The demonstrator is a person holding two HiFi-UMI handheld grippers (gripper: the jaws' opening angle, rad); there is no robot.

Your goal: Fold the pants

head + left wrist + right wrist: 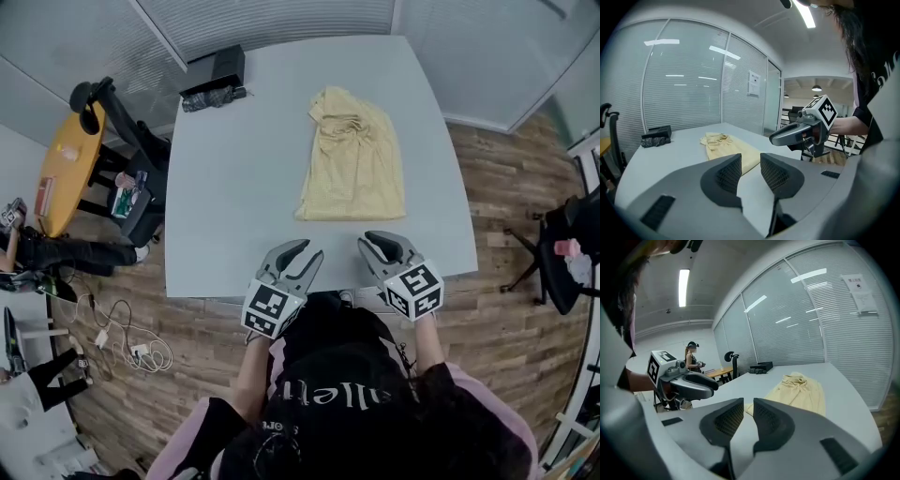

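While pants (354, 159) lie on table (234, 169), left tool (750, 159) gapes empty, right tool (748, 404) nearly closed.

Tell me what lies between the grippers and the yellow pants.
Nothing. In the head view, only bare table separates the pants from the left gripper and right gripper.

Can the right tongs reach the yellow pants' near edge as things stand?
Probably yes: the right tongs sit empty just short of the pale yellow cloth pants, with only bare grey tabletop between.
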